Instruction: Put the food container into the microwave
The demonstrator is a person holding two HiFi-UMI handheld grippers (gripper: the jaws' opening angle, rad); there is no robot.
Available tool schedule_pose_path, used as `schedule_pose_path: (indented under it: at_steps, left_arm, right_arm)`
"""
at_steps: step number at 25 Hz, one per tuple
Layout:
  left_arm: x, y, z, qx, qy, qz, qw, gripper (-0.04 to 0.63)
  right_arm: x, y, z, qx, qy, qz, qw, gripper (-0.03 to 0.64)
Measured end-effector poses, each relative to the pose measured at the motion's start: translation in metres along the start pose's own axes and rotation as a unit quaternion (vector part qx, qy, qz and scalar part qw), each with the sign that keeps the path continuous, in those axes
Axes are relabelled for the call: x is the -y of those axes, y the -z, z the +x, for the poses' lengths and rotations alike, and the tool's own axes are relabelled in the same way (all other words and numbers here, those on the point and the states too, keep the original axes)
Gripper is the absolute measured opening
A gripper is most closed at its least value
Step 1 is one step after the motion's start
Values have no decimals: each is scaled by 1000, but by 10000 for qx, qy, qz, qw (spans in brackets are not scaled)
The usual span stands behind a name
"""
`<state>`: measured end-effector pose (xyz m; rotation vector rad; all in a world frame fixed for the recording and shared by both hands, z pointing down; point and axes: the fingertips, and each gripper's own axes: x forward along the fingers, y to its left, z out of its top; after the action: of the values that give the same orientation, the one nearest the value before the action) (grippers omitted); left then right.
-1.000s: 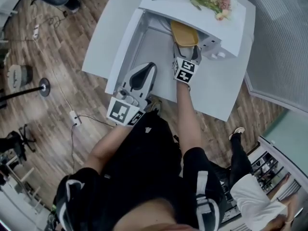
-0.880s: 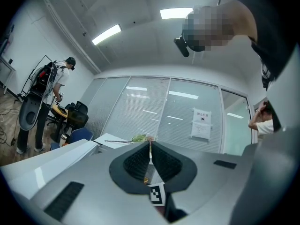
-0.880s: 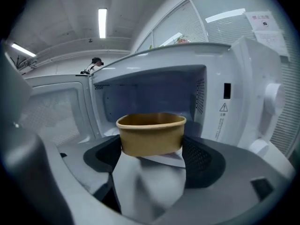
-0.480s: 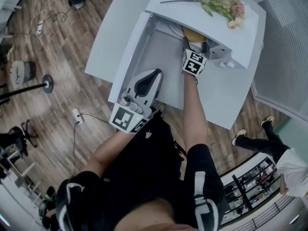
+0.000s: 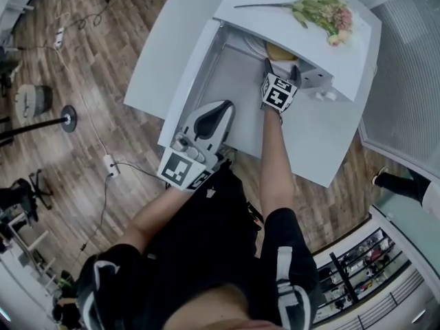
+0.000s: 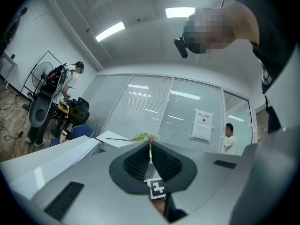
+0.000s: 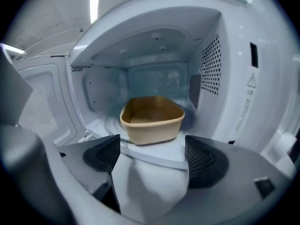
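Tan food container (image 7: 152, 118) sits inside the microwave (image 5: 275, 26), on its floor; right gripper (image 7: 152, 144) just outside the opening, jaws apart, holding nothing; microwave door (image 5: 234, 74) swung open leftward; flowers (image 5: 320, 9) lie on top; left gripper (image 6: 150, 161) before the door, jaws together.

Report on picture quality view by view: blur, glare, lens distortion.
Head view: sharp and evenly lit, with a wide-angle bend in the edges of the white table. Left gripper view: strong fisheye with dark corners, and the ceiling lights are blown out. Right gripper view: dark fisheye rim; the food container is fairly crisp inside the microwave, but the white surface nearest the lens is smeared.
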<state>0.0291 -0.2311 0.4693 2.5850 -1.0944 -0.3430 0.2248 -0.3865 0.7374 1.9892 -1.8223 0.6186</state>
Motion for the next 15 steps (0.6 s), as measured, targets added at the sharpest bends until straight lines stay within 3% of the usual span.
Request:
schedule_pose_path:
  at_steps: [5,7,11,15]
  left_arm:
    - [21,-15,-5,98,103,74,9999,32]
    - [32,-22,-6,143,131,107,9998,32]
    - [53,-40,-15,223,199,198,9994,32]
    - [69,-57,-30,346,225,301,9987,32]
  right_arm:
    - [-5,6,-70,11,-152,211,9997,407]
    - [-5,6,-112,86,-212,320,9992,307]
    - [-7,-5,-204,227,-473,393,9979,229]
    - [-1,-34,-294,697,-610,603,9939,90]
